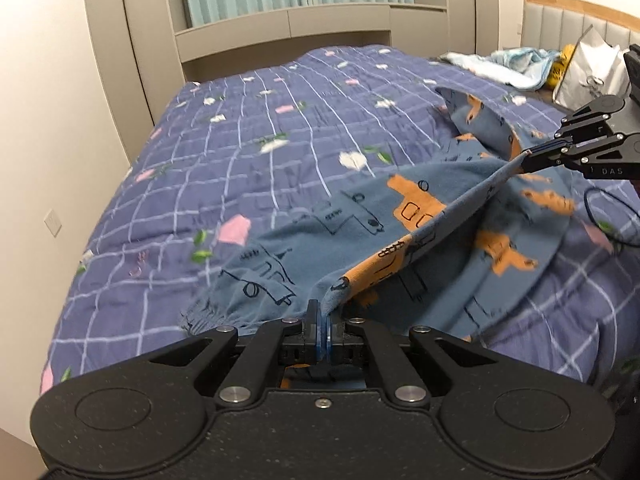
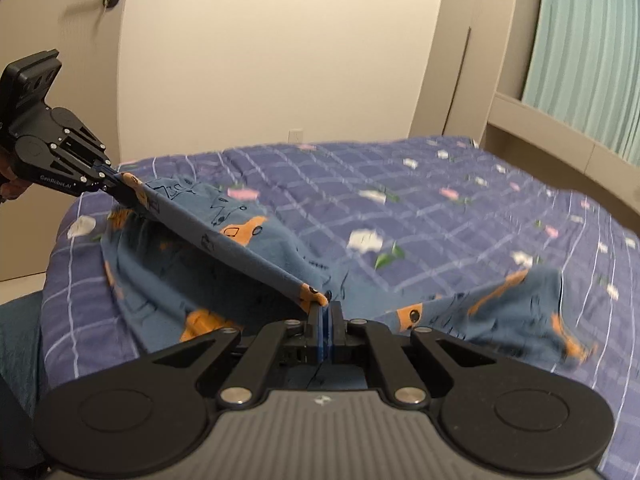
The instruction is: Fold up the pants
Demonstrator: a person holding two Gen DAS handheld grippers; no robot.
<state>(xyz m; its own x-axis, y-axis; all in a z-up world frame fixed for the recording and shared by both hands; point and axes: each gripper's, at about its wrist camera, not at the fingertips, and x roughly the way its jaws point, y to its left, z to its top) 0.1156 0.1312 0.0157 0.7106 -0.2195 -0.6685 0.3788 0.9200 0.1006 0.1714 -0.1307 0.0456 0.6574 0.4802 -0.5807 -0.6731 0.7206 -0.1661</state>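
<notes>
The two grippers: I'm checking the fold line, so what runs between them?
A taut edge of the pants spans from the left gripper to the right gripper, shown in both wrist views.

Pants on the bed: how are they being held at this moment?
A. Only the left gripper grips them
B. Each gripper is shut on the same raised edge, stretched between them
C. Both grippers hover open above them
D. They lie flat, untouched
B: the left gripper and the right gripper are each shut on the pants, whose edge runs taut between them above the quilt.
</notes>
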